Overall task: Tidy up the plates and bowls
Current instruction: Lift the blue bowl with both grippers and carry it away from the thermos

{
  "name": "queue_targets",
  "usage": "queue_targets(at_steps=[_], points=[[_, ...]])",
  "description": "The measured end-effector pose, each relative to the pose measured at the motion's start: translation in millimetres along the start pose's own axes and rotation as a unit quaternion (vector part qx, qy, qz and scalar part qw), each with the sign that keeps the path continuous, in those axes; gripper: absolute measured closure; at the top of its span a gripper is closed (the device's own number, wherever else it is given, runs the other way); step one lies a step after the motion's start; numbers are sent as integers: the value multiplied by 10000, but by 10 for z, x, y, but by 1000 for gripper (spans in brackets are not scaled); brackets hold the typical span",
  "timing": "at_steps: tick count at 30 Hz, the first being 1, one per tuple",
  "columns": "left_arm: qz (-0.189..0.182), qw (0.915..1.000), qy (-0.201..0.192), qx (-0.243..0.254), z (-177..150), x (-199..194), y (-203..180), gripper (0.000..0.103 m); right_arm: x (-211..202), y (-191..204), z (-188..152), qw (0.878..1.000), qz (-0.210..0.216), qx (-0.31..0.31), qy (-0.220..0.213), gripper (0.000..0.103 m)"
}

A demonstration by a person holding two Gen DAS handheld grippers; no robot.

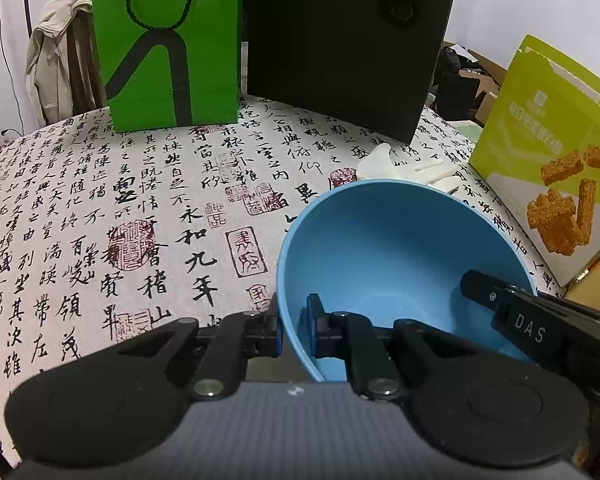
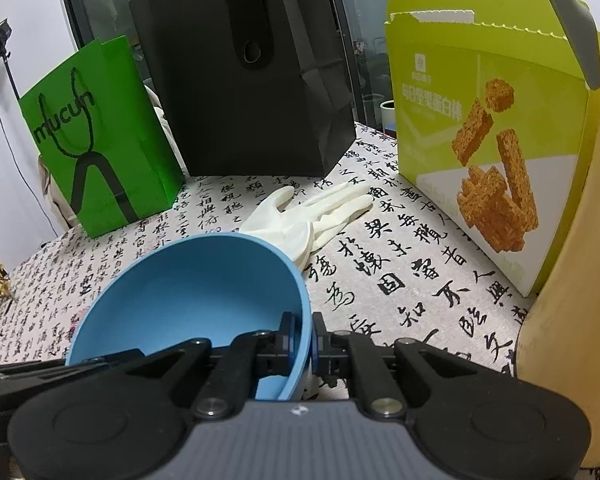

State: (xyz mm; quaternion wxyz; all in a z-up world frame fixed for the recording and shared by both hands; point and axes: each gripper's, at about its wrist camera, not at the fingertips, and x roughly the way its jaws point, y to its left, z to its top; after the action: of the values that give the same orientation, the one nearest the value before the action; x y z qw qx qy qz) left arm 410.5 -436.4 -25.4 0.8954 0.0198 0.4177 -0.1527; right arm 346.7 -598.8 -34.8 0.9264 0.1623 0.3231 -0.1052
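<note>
A blue bowl (image 1: 396,248) is tilted above the calligraphy-print tablecloth (image 1: 140,208), empty inside. My left gripper (image 1: 296,328) is shut on its left rim, one pad outside and one inside the wall. In the right wrist view the same blue bowl (image 2: 196,292) fills the lower left, and my right gripper (image 2: 302,344) is shut on its right rim, the wall pinched between the blue pads. The right gripper also shows in the left wrist view as a black body (image 1: 540,320) marked DAS at the bowl's right edge.
A green paper bag (image 1: 168,48) and a black paper bag (image 1: 348,40) stand at the back. A yellow-green snack box (image 2: 496,136) stands at the right. A white glove (image 2: 312,216) lies flat behind the bowl. A tan object (image 2: 580,280) crowds the right edge.
</note>
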Motion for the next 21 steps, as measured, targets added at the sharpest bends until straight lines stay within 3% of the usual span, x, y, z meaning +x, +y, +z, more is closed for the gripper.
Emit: queue_targets(at_steps=[21], points=[[94, 9999, -75, -41, -52, -351, 134, 91, -188, 118, -51, 9995, 322, -16, -59, 95]])
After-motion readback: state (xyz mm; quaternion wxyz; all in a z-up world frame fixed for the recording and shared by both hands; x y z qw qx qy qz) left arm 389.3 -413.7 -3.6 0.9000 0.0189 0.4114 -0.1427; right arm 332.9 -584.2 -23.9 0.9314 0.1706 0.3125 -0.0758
